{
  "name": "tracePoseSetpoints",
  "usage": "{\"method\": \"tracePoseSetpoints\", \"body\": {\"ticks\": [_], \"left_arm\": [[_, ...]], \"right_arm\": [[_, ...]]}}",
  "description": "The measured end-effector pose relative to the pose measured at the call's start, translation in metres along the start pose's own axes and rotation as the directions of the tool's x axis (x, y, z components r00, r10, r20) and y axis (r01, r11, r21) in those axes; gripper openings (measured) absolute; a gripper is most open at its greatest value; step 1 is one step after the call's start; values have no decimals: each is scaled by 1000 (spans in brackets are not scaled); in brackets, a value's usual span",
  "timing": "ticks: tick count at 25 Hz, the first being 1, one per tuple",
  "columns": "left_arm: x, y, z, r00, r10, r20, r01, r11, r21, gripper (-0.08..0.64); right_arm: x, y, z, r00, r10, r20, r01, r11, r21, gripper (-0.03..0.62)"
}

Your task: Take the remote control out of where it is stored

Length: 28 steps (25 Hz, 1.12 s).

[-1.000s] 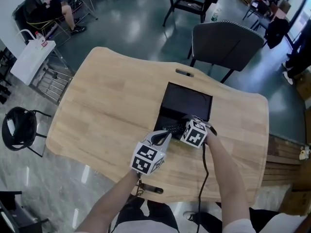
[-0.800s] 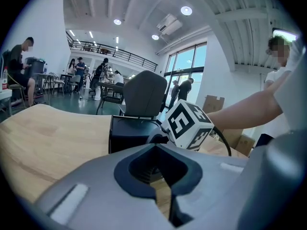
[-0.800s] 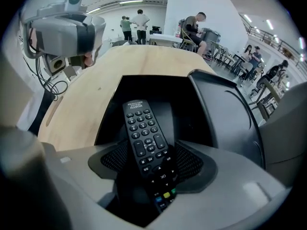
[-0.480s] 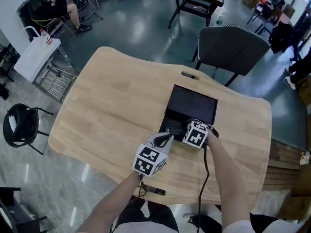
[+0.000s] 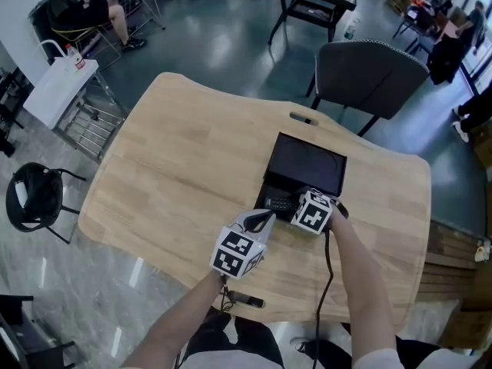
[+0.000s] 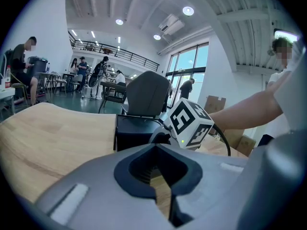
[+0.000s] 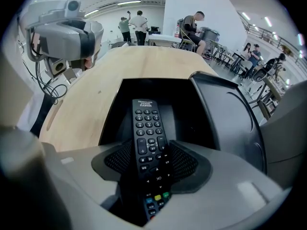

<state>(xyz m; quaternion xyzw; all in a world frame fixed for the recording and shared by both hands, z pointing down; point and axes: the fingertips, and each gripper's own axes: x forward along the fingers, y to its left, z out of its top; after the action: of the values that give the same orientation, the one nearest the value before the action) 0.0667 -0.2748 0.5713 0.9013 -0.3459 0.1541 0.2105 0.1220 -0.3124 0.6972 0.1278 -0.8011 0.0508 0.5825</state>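
Over black box (image 5: 307,164): right tool (image 7: 151,164), just closing, clamps remote control (image 7: 147,128); left tool (image 6: 158,176) clenched.

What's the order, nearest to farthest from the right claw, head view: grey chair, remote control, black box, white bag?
1. remote control: between the jaws of the right claw; they have just been closing.
2. black box: around and just beyond the claw.
3. grey chair: past the far edge of the table.
4. white bag: far left, off the table.
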Motion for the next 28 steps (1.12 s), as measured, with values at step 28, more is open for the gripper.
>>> {"method": "tracePoseSetpoints", "body": {"ticks": [28], "left_arm": [[-2,3,4,1000,2,4,-2,1000,-4,0]], "right_arm": [[-9,3,9,998,-5,62,4,1000,22,227]]}}
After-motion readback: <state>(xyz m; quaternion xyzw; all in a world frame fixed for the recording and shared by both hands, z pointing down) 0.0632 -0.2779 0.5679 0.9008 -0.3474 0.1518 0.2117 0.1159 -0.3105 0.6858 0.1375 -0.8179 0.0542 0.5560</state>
